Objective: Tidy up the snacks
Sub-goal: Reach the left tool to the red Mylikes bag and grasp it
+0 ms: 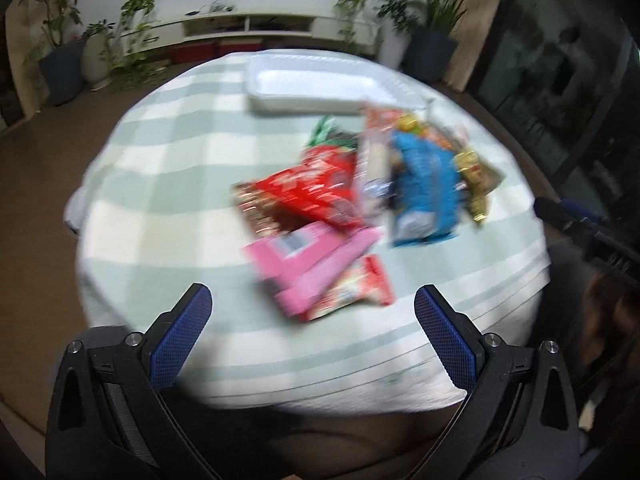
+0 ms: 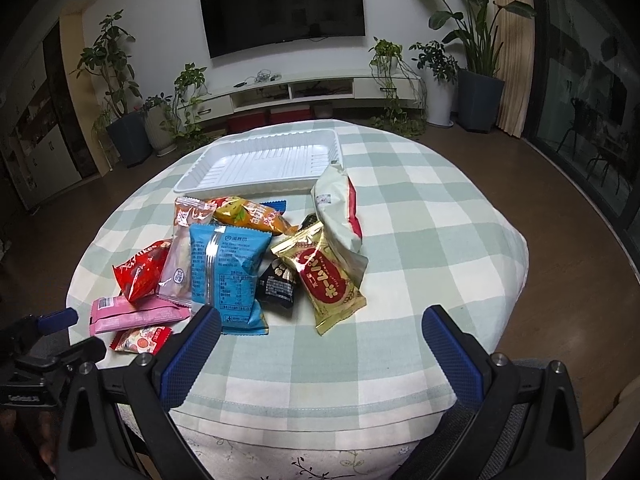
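Note:
A pile of snack packets lies on the checked tablecloth (image 2: 420, 216): a blue packet (image 2: 226, 268), a gold and red packet (image 2: 326, 280), a white bag (image 2: 340, 216), a red packet (image 2: 140, 272), a pink packet (image 2: 132, 314) and an orange one (image 2: 252, 216). Behind the pile stands an empty white tray (image 2: 264, 166). My right gripper (image 2: 320, 324) is open at the table's near edge, empty. The left wrist view is blurred; my left gripper (image 1: 312, 304) is open there, just short of the pink packet (image 1: 308, 268), with the blue packet (image 1: 424, 192) and tray (image 1: 316, 84) beyond.
The left gripper's blue fingertip (image 2: 56, 318) shows at the left edge of the right wrist view. Beyond the round table are a wall television (image 2: 284, 8), a low white cabinet (image 2: 296, 92) and several potted plants (image 2: 120, 92). Bare cloth lies to the right of the pile.

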